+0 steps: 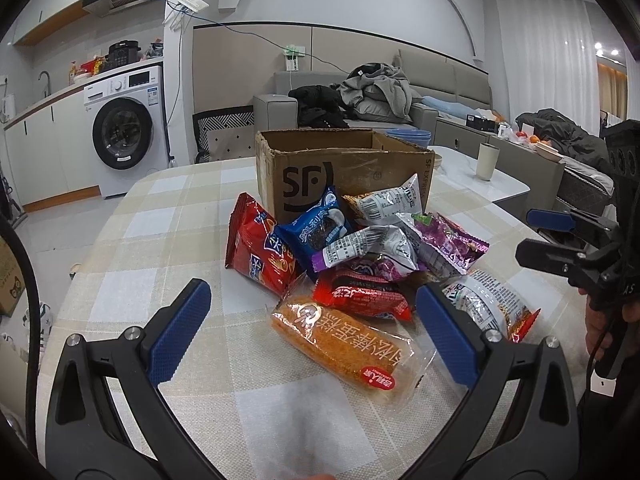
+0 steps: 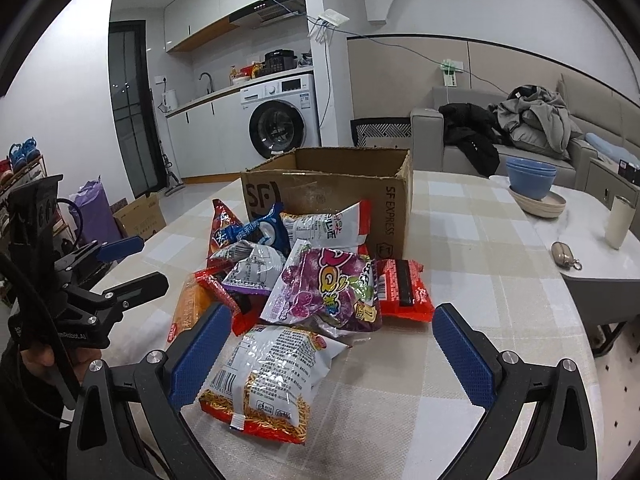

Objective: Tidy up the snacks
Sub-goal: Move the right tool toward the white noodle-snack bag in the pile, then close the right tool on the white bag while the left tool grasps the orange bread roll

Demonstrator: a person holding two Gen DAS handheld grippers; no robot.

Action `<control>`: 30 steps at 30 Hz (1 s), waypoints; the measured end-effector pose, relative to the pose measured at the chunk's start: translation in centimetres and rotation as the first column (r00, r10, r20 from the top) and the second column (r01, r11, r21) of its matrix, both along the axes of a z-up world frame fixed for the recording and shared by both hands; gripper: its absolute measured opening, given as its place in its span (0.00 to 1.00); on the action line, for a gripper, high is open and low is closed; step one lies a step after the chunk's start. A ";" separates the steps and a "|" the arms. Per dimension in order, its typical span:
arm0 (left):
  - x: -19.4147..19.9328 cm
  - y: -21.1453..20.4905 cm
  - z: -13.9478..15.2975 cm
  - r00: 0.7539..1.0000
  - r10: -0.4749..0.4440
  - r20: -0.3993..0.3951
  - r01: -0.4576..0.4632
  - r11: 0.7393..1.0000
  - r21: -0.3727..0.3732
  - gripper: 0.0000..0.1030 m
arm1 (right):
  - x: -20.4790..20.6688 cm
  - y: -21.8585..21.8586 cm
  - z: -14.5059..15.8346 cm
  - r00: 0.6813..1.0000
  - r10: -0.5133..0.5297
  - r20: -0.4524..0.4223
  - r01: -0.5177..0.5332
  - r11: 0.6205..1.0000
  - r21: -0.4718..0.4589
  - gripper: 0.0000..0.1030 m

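Observation:
A pile of snack packets lies on the checked tablecloth in front of an open cardboard SF box, which also shows in the right wrist view. My left gripper is open and empty, its fingers either side of an orange cake-roll packet. My right gripper is open and empty, just above a white noodle-snack packet. A purple grape-candy bag, red packets and a blue cookie packet lie in the pile. Each gripper shows in the other's view: the right gripper, the left gripper.
Stacked blue bowls on a plate, a cream cup and a small pouch stand on the marble table part at the right. A sofa with clothes is behind. A washing machine stands at the far left.

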State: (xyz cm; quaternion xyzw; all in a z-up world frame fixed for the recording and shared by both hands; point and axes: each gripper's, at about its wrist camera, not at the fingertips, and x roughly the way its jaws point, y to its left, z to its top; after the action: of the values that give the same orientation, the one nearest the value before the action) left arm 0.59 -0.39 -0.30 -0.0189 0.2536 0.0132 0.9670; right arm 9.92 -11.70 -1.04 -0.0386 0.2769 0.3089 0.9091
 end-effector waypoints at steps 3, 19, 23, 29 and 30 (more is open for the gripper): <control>0.2 -0.1 -0.1 1.000 0.001 -0.008 -0.001 1.000 0.007 0.99 | 0.1 0.9 -0.7 0.999 0.030 -0.040 -0.032 0.999 -0.041 1.00; 1.6 -0.1 -1.2 0.995 0.028 -0.098 -0.027 1.000 0.009 0.99 | 2.2 3.8 -4.5 0.953 0.067 -0.295 -0.079 0.997 -0.029 0.82; 2.2 -0.4 -1.7 0.990 0.013 -0.142 -0.011 1.000 0.016 0.98 | 2.3 4.0 -4.8 0.941 0.096 -0.324 -0.099 0.995 0.006 0.70; 3.0 -0.4 -2.6 0.977 -0.003 -0.213 -0.002 1.000 -0.025 0.87 | 2.2 3.5 -4.8 0.934 0.120 -0.337 -0.114 0.993 0.037 0.55; 3.2 -0.4 -2.8 0.975 -0.007 -0.224 -0.001 0.999 -0.035 0.85 | 2.1 3.5 -4.7 0.934 0.128 -0.333 -0.123 0.992 0.037 0.53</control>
State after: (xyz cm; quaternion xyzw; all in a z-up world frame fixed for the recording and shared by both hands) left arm 3.80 -0.74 -3.07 -0.0337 0.3611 0.0095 0.9319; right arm 12.05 -8.15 -5.78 0.0041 0.4219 0.3705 0.8275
